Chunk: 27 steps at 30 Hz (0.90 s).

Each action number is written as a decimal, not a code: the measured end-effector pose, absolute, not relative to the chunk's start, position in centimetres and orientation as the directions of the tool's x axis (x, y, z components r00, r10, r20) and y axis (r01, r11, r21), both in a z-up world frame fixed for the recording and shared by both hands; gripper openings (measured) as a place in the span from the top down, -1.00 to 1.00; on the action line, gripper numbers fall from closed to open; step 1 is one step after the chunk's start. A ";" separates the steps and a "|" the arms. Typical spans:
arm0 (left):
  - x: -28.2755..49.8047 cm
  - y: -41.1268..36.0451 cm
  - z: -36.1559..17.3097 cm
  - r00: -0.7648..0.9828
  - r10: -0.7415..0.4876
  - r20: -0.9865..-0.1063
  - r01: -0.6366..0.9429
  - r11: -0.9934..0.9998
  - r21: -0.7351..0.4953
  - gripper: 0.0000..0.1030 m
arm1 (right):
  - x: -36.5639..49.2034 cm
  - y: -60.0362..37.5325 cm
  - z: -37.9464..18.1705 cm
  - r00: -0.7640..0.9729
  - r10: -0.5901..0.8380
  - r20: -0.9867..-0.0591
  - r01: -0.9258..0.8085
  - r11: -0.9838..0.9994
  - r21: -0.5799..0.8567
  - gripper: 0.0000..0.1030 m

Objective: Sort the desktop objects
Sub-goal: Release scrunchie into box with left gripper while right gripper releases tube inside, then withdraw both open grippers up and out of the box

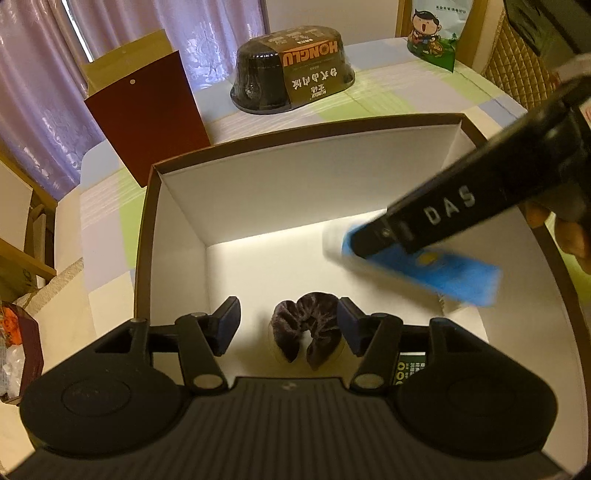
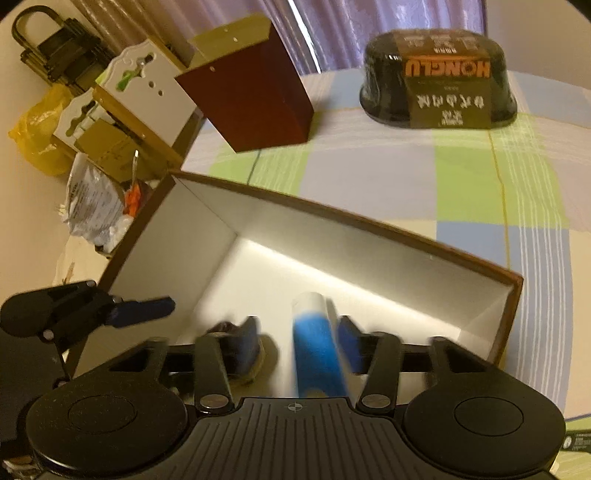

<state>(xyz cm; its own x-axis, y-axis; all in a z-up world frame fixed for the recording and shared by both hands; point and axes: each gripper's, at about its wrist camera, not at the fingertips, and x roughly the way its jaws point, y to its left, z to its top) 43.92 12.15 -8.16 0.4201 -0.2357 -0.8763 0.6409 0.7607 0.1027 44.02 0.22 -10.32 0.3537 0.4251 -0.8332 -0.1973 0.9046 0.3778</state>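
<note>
An open box point(image 1: 177, 236) with a brown rim and white inside fills the left wrist view. On its floor lies a dark velvet scrunchie point(image 1: 306, 328), between the spread fingers of my open left gripper point(image 1: 288, 326). My right gripper point(image 2: 301, 345) reaches into the same box point(image 2: 369, 225) from the right. A blue and white pack point(image 2: 317, 350) sits between its fingers, blurred, against the right finger with a gap to the left one. From the left wrist the pack point(image 1: 436, 273) shows under the right gripper's fingertip point(image 1: 373, 243). The scrunchie point(image 2: 225, 326) is mostly hidden there.
On the checked tablecloth point(image 1: 388, 99) behind the box stand a dark red carton point(image 1: 147, 114), a black wrapped bowl pack point(image 1: 291, 70) and a cartoon snack bag point(image 1: 432, 33). A green-labelled item point(image 1: 410, 369) lies under my left gripper's right finger. A cluttered shelf point(image 2: 122, 122) stands left of the table.
</note>
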 end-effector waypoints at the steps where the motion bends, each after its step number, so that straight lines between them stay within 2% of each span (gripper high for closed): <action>1: 43.9 12.2 -8.1 0.420 -0.237 -0.876 0.641 0.761 0.101 -0.11 | 44.0 0.3 -10.1 0.361 0.429 -0.828 -0.201 0.903 0.380 -0.30; 17: 42.1 13.2 -7.5 0.432 -0.212 -0.877 0.630 0.767 0.125 -0.24 | 41.6 1.1 -8.1 0.353 0.355 -0.866 -0.380 0.900 0.214 -0.30; 27: 40.1 13.9 -5.9 0.452 -0.218 -0.865 0.627 0.768 0.134 -0.51 | 39.3 1.5 -7.1 0.351 0.326 -0.878 -0.499 0.858 0.119 -0.31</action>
